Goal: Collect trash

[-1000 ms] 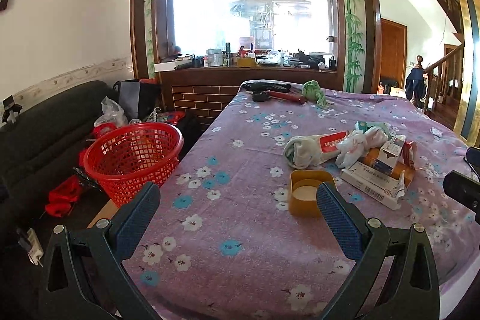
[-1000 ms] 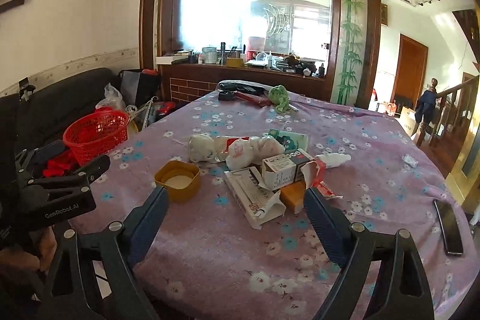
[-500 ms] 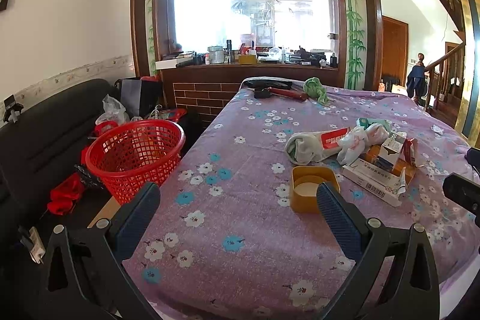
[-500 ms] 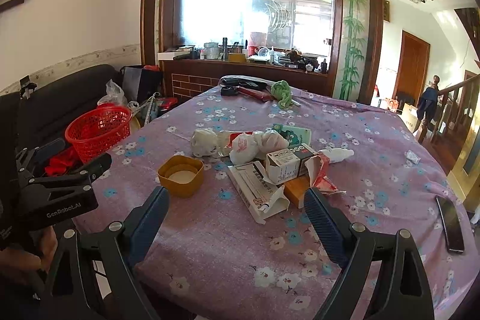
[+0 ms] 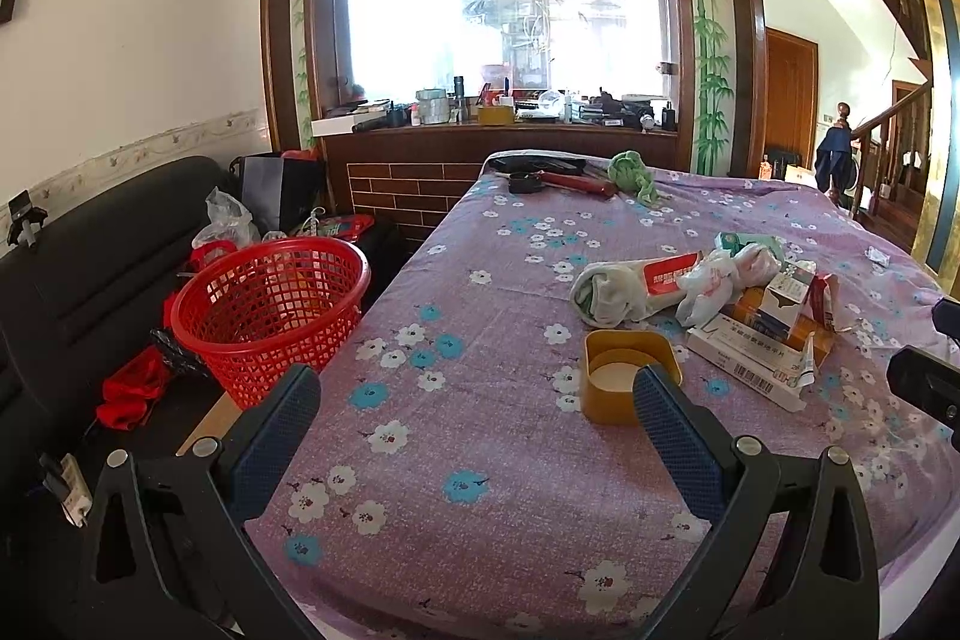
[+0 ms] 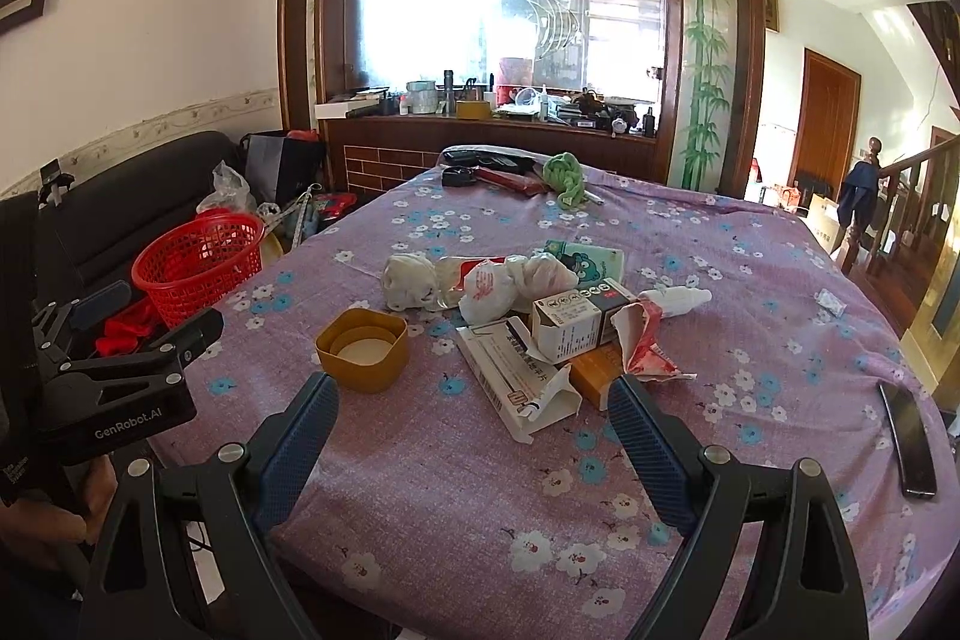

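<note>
Both grippers empty, jaws spread wide, over the near edge of the table (image 5: 480, 490). Nothing between the pads of either one.

Left gripper (image 5: 477, 400): only bare flowered cloth between its jaws. The yellow cap (image 5: 627, 373) sits just ahead of its right finger (image 5: 678, 436), partly overlapped by the tip in this view. I cannot tell whether they touch.

Right gripper (image 6: 474, 409): the white flat box (image 6: 516, 376) lies straight ahead between the jaws, its torn end nearest. The cap (image 6: 363, 349) is ahead of its left finger (image 6: 297, 436) and apart from it. The torn red wrapper (image 6: 645, 340) is just beyond the right fingertip.

Further ahead, the rest of the pile: an orange box (image 6: 594, 379) under a white carton (image 6: 573, 319), crumpled bags (image 6: 498, 283), a rolled cloth (image 6: 408, 280), a green packet (image 6: 585, 259) behind. All are touching or stacked, roughly centred on the right jaws and off to the right of the left jaws.

Red basket (image 5: 270, 304): beside the table, ahead and left of the left jaws, mouth up. It is presumably the bin.

Phone (image 6: 909, 439) far right of the right jaws; not trash, leave alone. Far end of the table: green rag (image 6: 564, 178), dark items. Not judged yet.

Step, as I read it: approach, first pick not yet made.

Next move, my judgement: the cap stands alone and rigid, easiest first grab for the left gripper. It needs a shift right and forward so the jaws straddle its walls, then close. The right gripper could advance onto the flat box, but that lies low and partly under the carton, so a slip is likely.
</note>
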### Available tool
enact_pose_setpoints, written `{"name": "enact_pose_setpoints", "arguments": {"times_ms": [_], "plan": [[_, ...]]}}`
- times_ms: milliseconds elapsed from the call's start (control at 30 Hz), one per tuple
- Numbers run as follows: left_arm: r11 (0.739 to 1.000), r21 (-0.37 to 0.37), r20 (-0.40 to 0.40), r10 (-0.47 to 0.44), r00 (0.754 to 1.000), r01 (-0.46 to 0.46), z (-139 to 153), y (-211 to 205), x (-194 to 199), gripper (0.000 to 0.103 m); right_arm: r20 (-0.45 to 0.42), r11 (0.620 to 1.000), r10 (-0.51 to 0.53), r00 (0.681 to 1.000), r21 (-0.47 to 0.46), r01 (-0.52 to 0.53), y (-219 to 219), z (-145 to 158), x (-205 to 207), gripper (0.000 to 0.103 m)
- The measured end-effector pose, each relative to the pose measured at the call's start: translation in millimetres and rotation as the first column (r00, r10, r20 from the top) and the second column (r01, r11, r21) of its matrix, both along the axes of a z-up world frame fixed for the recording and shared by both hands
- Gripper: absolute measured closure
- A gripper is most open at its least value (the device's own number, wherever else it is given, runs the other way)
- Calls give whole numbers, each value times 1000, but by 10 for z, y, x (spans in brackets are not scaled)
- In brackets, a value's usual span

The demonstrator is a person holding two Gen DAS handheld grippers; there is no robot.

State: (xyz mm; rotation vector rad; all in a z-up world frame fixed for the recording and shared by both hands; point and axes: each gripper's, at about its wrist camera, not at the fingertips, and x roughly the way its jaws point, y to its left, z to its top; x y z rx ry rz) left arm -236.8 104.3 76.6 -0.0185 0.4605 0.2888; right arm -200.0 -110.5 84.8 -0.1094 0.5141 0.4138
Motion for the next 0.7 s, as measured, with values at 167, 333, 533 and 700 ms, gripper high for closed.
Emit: {"name": "enact_pose_setpoints", "arguments": {"times_ms": [167, 333, 533, 700], "plan": [[1000, -2, -17, -2, 1000, 2, -12, 8, 15, 0, -15, 1000, 0, 1000, 5, 0, -2, -21, 53, 9], [1000, -5, -39, -7, 999, 7, -29, 12, 80, 0, -34, 1000, -5, 999, 12, 5, -15, -58, 101, 9], [1000, -12, -71, -16, 997, 15, -81, 23, 180, 0, -59, 1000, -7, 998, 20, 8, -41, -112, 172, 9], [985, -154, -159, -101, 982, 76, -89, 164, 491, 0, -126, 998, -15, 992, 63, 23, -178, -174, 353, 14]]}}
